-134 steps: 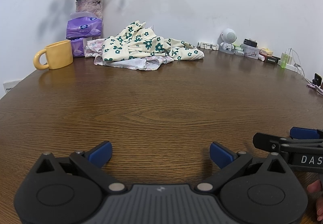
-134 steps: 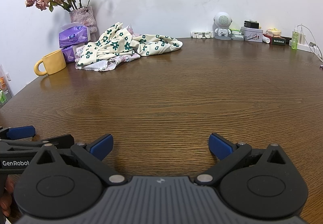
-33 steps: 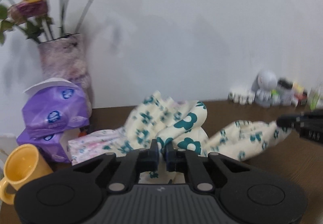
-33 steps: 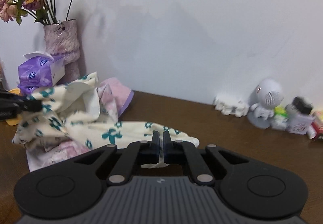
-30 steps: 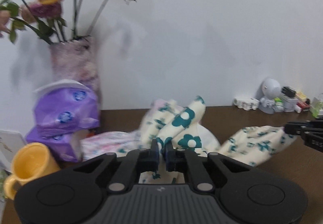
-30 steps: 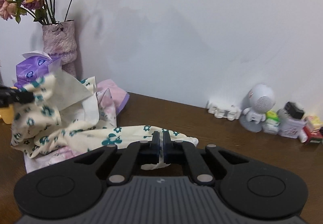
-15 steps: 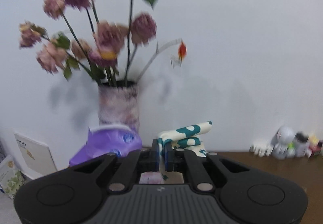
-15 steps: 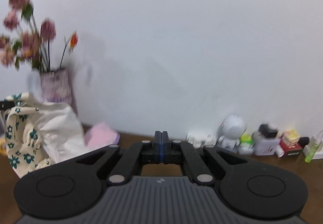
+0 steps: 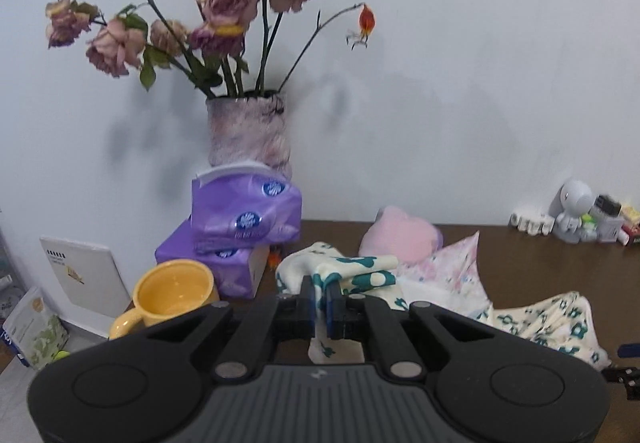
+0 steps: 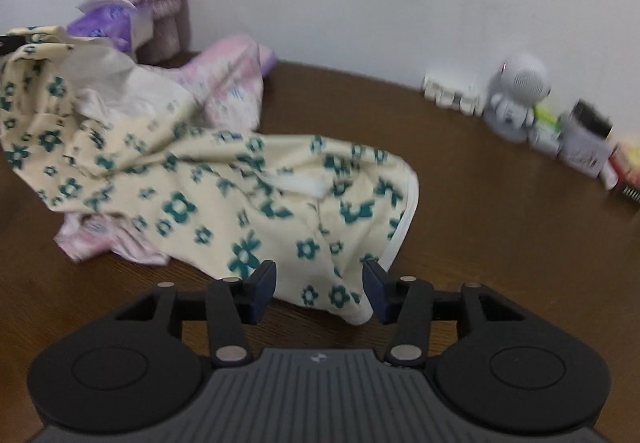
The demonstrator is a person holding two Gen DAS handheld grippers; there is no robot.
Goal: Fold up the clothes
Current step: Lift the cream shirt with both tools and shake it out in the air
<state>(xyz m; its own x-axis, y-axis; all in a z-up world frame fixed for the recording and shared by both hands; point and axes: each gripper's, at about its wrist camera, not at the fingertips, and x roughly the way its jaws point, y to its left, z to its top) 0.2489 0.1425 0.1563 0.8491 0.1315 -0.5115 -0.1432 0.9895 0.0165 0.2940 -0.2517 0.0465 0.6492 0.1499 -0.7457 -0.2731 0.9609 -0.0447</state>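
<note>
Floral garment [image 9: 352,275]: cream with teal flowers, seen in the left wrist view bunched up at the far side of the worktop [image 9: 540,263]. A fold of it is pinched in the left gripper [image 9: 321,307], whose jaws are closed tight on the cloth; more of it is seen trailing off to the lower right. A pink patterned garment [image 9: 452,267] is seen behind and partly under it. Behind the cloth, stacked purple tissue packs [image 9: 244,219], a yellow mug [image 9: 172,291] and a vase of dried roses [image 9: 250,135] are lined up at the wall. A small white robot figure [image 9: 574,211] is seen far right.

Right wrist view, blurred: the floral garment [image 10: 224,179] is spread across the worktop [image 10: 500,223], its left end lifted, the pink patterned garment [image 10: 228,83] beneath and behind it. The right gripper [image 10: 320,289] is seen with jaws opening, about half apart; the garment's near hem lies between them, not pressed by the pads. The white robot figure [image 10: 516,99] is seen at the wall, right.
</note>
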